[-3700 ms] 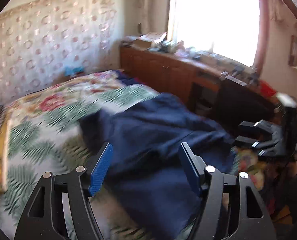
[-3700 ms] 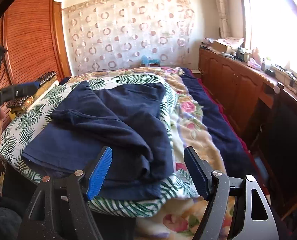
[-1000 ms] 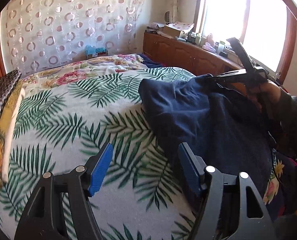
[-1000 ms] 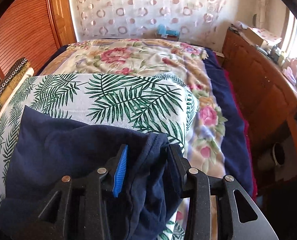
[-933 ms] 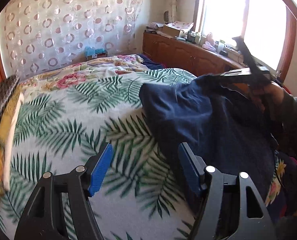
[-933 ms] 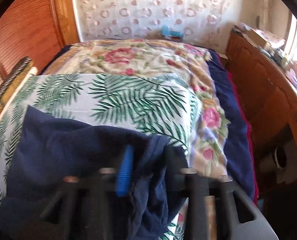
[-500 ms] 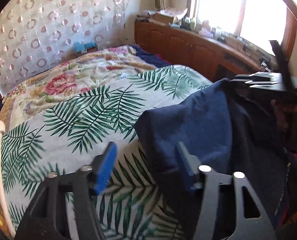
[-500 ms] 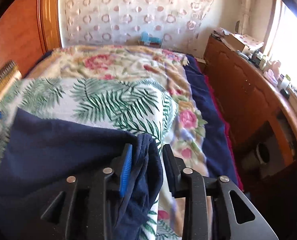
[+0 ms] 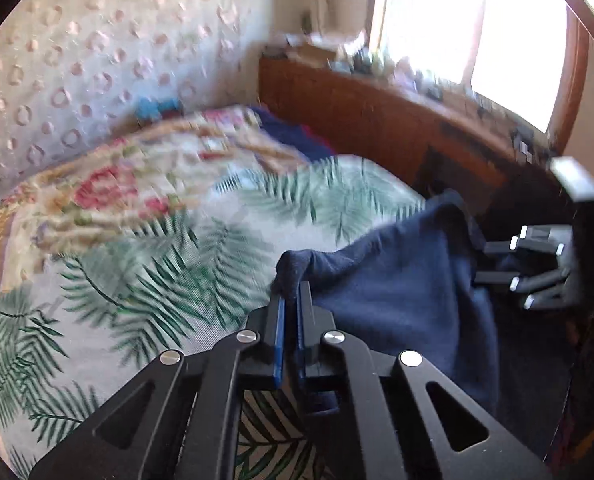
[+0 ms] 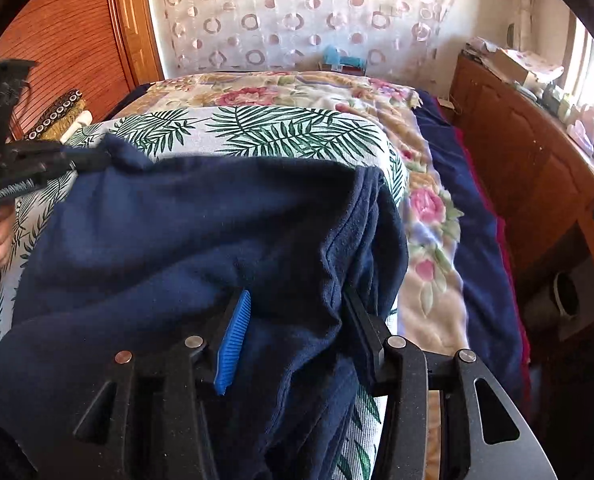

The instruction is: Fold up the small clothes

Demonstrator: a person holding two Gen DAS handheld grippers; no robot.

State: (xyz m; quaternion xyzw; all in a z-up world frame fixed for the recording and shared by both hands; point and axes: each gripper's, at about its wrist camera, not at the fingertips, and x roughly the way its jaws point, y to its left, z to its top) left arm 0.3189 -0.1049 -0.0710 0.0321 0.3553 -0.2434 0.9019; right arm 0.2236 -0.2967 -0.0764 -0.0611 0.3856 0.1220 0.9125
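Note:
A dark navy garment (image 10: pixel 185 232) lies over the near edge of the bed. In the left wrist view my left gripper (image 9: pixel 291 300) is shut on one corner of the navy garment (image 9: pixel 397 280) and holds it up. In the right wrist view my right gripper (image 10: pixel 297 312) is closed around a thick bunch of the cloth at the opposite corner, with the jaws held apart by the fabric. The left gripper (image 10: pixel 73 162) shows at far left there, pinching the other corner. The right gripper (image 9: pixel 497 260) shows at right in the left wrist view.
The bed carries a palm-leaf sheet (image 10: pixel 281 132) over a floral blanket (image 10: pixel 429 208). A wooden cabinet (image 10: pixel 537 168) with clutter runs along the right under a window. A wooden wardrobe (image 10: pixel 65 40) stands left. A curtain (image 10: pixel 297 12) hangs behind.
My left gripper has moved in and shut on the garment's left corner, then lifted it. My right gripper keeps its hold on the other corner, and the cloth now hangs stretched between them.

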